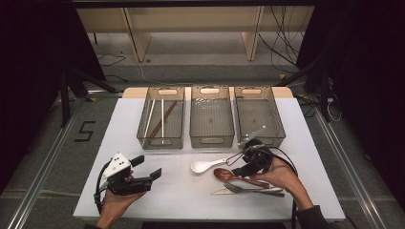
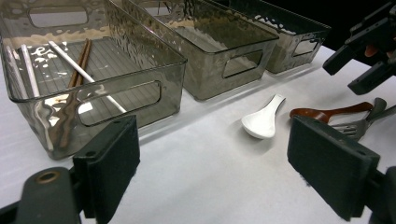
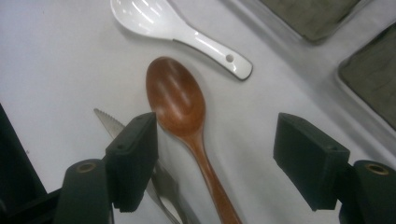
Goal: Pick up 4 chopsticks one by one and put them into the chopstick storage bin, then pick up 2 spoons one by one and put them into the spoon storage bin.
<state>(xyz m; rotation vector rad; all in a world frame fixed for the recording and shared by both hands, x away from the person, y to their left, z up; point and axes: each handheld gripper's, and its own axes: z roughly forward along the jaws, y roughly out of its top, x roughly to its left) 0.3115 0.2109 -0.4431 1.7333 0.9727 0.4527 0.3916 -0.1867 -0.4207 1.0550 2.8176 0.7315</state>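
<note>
A brown wooden spoon (image 1: pixel 224 174) (image 3: pixel 177 98) lies on the white table between a white ceramic spoon (image 1: pixel 206 165) (image 3: pixel 154 18) and a metal fork (image 1: pixel 248 190) and serrated knife (image 1: pixel 222 192) (image 3: pixel 105 119). My right gripper (image 1: pixel 239 169) (image 3: pixel 222 161) hovers just over the wooden spoon, open. The spoon's handle runs between the jaws, and neither pad touches it. My left gripper (image 1: pixel 148 167) (image 2: pixel 219 172) rests low at the front left, open and holding nothing. It faces the white spoon (image 2: pixel 261 122) and the wooden spoon (image 2: pixel 322 113).
Three clear grey bins stand in a row at the back of the table. The left bin (image 1: pixel 143 129) (image 2: pixel 116 79) holds chopsticks (image 1: pixel 161 119) (image 2: pixel 79 60). The middle bin (image 1: pixel 211 140) and the right bin (image 1: pixel 279 129) hold nothing visible. Bare table lies between the two grippers.
</note>
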